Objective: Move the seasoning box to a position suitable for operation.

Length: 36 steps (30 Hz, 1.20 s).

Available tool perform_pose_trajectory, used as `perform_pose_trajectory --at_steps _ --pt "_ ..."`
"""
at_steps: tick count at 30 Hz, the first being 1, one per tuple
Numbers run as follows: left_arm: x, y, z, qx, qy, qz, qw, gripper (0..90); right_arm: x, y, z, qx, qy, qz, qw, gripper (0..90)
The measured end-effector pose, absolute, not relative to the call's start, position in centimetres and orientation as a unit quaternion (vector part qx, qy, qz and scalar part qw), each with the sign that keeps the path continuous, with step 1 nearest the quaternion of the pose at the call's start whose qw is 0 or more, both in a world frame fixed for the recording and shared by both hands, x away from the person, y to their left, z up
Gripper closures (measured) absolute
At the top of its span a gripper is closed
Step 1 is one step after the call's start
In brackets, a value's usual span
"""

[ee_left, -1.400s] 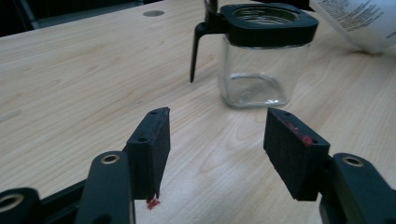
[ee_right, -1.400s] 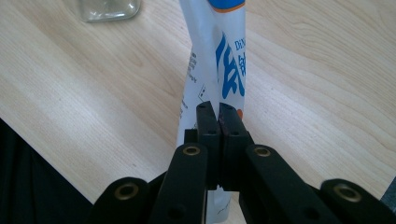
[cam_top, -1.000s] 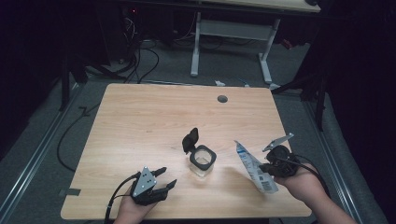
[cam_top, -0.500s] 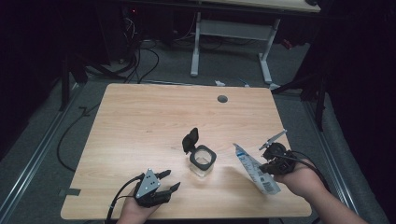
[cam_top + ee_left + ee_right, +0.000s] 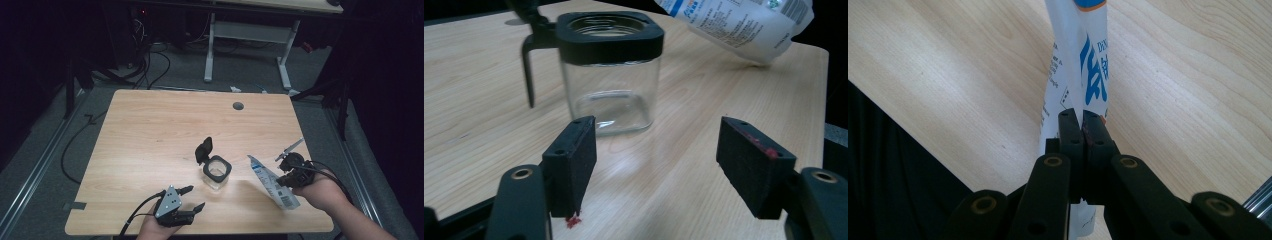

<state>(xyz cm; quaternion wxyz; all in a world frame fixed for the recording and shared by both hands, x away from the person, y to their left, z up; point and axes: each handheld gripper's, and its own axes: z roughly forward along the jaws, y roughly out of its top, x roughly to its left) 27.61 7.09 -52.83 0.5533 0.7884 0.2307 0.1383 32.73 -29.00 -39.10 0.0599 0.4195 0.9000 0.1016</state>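
Note:
A clear square glass jar (image 5: 217,171) with a black rim and a flipped-up black lid (image 5: 204,149) stands at the table's front middle. My left gripper (image 5: 196,197) sits low near the front edge, left of the jar and pointing at it. Its jaws have just been opening, and nothing is between them. In the left gripper view the jar (image 5: 609,75) stands a short way beyond the open left gripper (image 5: 664,175). My right gripper (image 5: 286,172) is shut on a white and blue packet (image 5: 272,182), holding it tilted to the right of the jar. The right gripper (image 5: 1082,120) pinches the packet (image 5: 1083,75) near one end.
The wooden table (image 5: 150,130) has a round cable hole (image 5: 238,106) near its far edge. Cables lie on the grey floor (image 5: 165,75) behind and to the left. The legs of a second desk (image 5: 210,55) stand farther back.
My left gripper has slid a little to the right along the front edge, and its jaws stand wider. The right hand and packet have barely shifted.

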Motion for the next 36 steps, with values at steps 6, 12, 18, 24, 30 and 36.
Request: perform_pose_trajectory --at_steps 6,12,18,24,30,36 --pt "27.4 5.4 -52.5 0.789 0.217 0.137 0.559 28.5 32.4 -28.7 -38.3 0.415 0.901 0.112 0.060 89.8" --pt "27.5 3.4 -52.5 0.794 0.208 0.108 0.562 29.8 32.1 -28.1 -37.3 0.408 0.903 0.116 0.063 89.9" --pt "27.4 0.6 -52.4 0.798 0.188 0.086 0.566 26.9 31.6 -26.9 -36.3 0.402 0.905 0.127 0.061 89.9" --pt "27.3 -1.8 -52.6 0.804 0.166 0.076 0.566 23.2 31.5 -25.5 -36.0 0.392 0.908 0.134 0.055 89.9" --pt "27.4 -3.7 -52.8 0.810 0.157 0.072 0.561 20.6 31.7 -24.1 -35.5 0.378 0.913 0.138 0.058 89.9" --pt "27.8 -4.8 -52.7 0.809 0.164 0.077 0.560 20.4 31.8 -23.2 -35.1 0.376 0.914 0.142 0.052 89.9"
